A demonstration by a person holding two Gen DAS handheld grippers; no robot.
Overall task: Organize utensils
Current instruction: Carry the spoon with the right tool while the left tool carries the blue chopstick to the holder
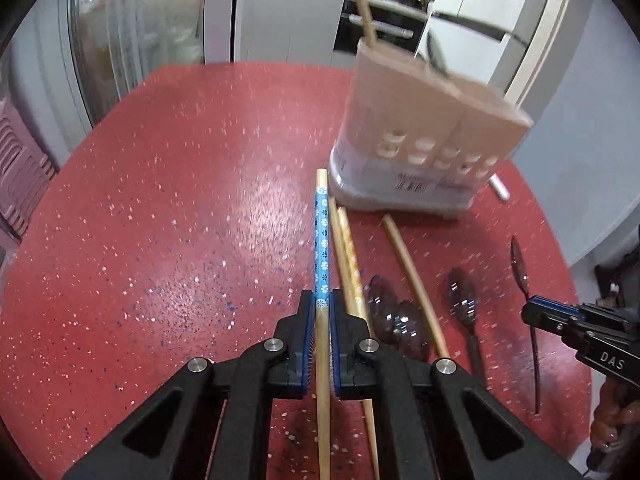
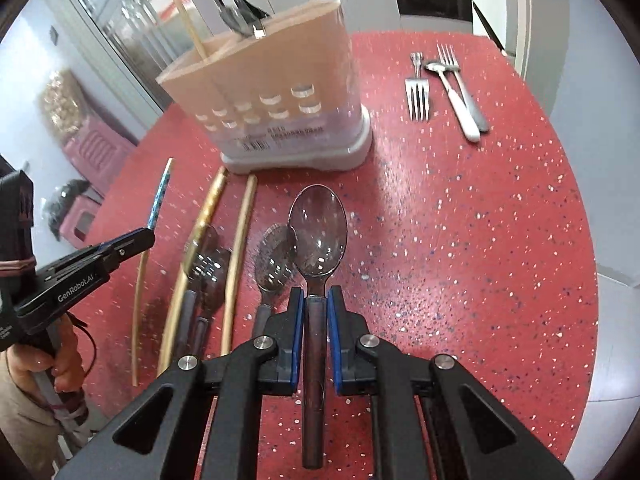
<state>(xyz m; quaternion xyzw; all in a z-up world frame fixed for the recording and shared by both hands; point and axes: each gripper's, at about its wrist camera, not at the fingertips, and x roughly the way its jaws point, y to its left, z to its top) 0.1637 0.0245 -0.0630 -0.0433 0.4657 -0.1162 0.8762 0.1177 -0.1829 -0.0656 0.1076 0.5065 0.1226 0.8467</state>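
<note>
My left gripper [image 1: 321, 305] is shut on a wooden chopstick with a blue flowered band [image 1: 321, 248], held just above the red table [image 1: 180, 200]. My right gripper [image 2: 317, 294] is shut on the handle of a dark translucent spoon [image 2: 317, 232], bowl forward. The tan utensil holder [image 1: 432, 128] stands ahead with one chopstick [image 1: 362, 4] and a dark utensil in it; it also shows in the right wrist view [image 2: 276, 92]. More chopsticks [image 1: 414, 280] and dark spoons [image 1: 464, 300] lie on the table between the grippers.
Two forks [image 2: 417, 96] and a white-handled spoon [image 2: 454, 98] lie at the far right of the red table [image 2: 480, 240]. A pink crate [image 2: 96, 148] stands off the table's left. Kitchen cabinets and an oven are beyond.
</note>
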